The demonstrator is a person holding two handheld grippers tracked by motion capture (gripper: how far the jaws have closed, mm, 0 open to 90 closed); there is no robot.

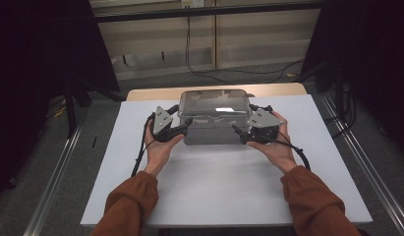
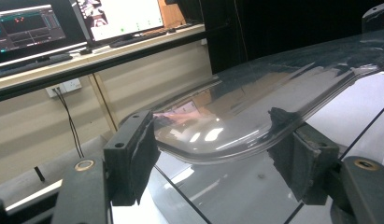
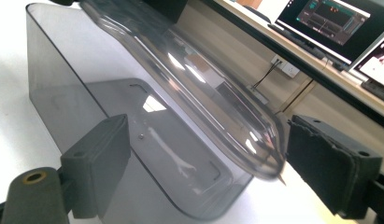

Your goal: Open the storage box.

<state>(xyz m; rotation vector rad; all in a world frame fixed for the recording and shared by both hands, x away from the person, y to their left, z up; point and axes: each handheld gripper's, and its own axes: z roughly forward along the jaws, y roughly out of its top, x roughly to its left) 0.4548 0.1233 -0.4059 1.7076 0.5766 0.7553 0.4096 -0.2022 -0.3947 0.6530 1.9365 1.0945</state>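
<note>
We see the left gripper (image 1: pixel 186 124) with its foam-padded jaws pinching the clear lid (image 2: pixel 273 98) rim at the box's left end. Right gripper (image 1: pixel 237 129): jaws spread, pads astride the lid's rounded edge, one touching or just off it. The smoky translucent plastic box (image 1: pixel 212 132) sits mid-table on the matte white board (image 1: pixel 209 191)

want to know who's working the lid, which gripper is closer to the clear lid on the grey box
Left. The left gripper has the lid rim between its jaws; the right gripper sits open at the lid's other end, its pads apart from the rim.
</note>
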